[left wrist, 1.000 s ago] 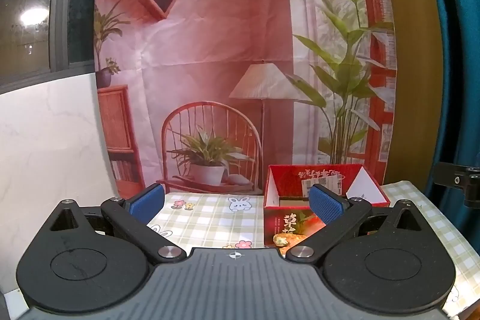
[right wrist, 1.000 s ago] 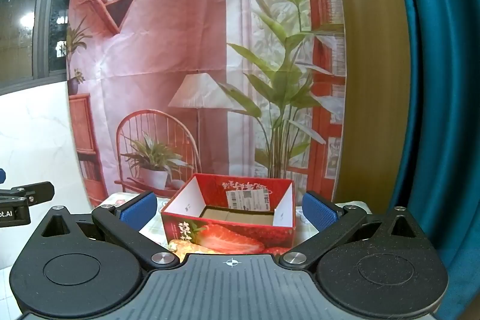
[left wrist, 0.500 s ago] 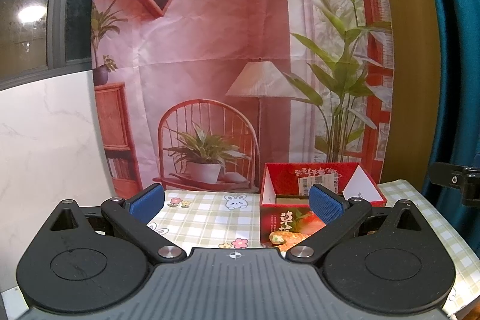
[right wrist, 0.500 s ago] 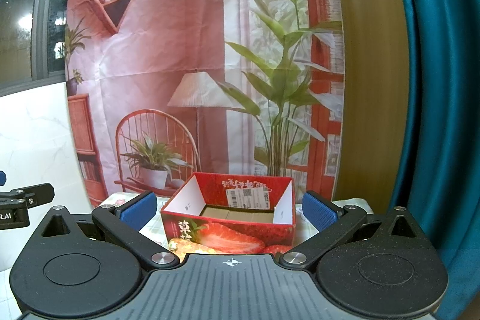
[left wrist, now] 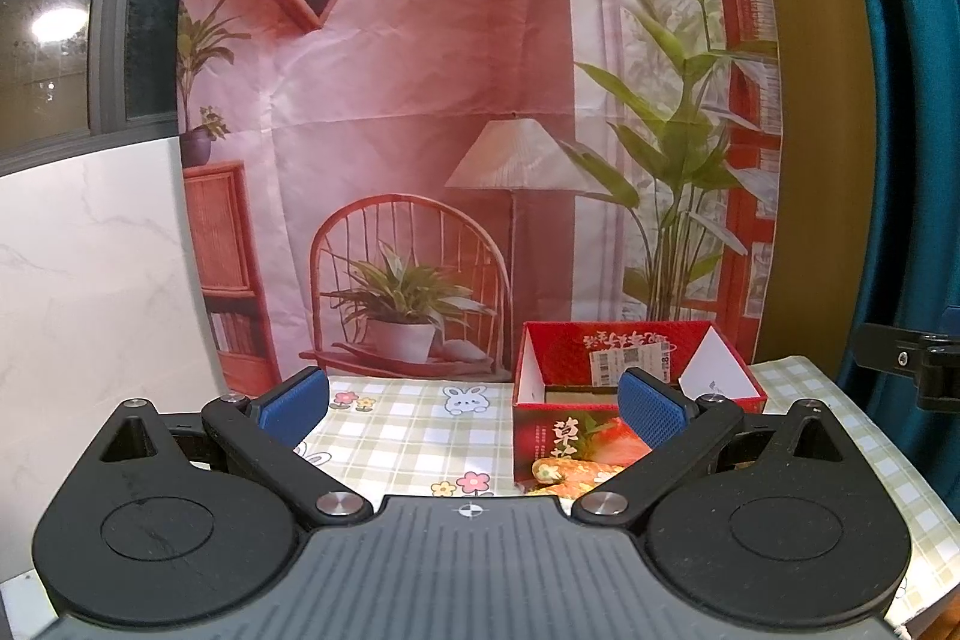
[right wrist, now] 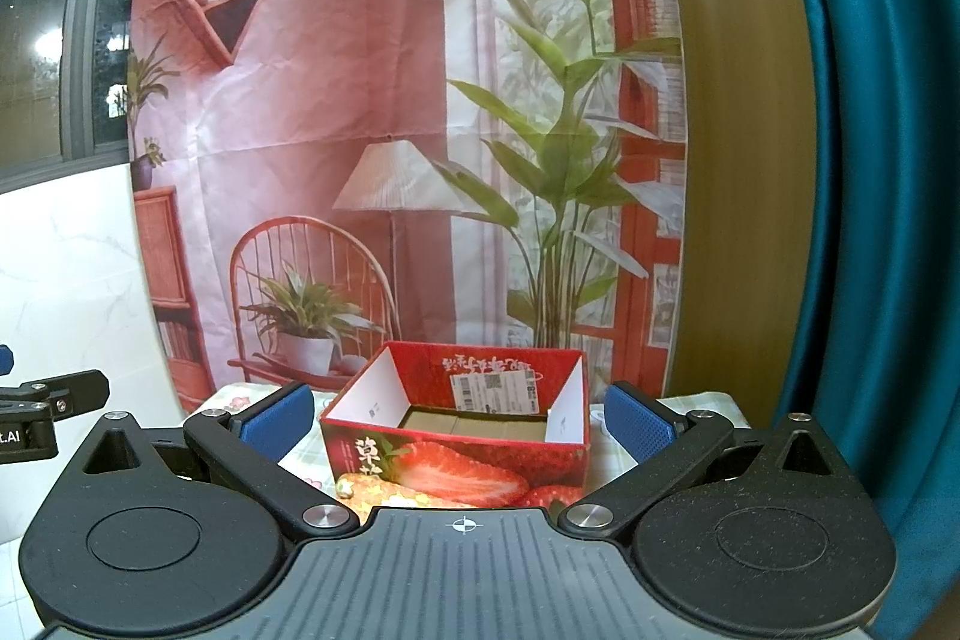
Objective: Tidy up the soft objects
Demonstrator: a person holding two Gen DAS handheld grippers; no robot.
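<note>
Slight shift in box [right wrist: 456, 436] framing noted. Orange soft item [right wrist: 375, 491] judged light, squashy; mid-body grasp advised. Left tongs [left wrist: 474, 403], right tongs [right wrist: 459, 421] wide apart, nothing held.

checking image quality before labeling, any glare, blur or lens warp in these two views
Left wrist view: a ceiling light glares in the dark window, the teal curtain bows from fisheye. Right wrist view: the red box is sharp, the curtain edge curves, the backdrop is evenly lit.

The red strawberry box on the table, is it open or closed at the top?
Open. The red strawberry box has no lid on top; its white inner walls and brown cardboard floor show in the right wrist view.
</note>
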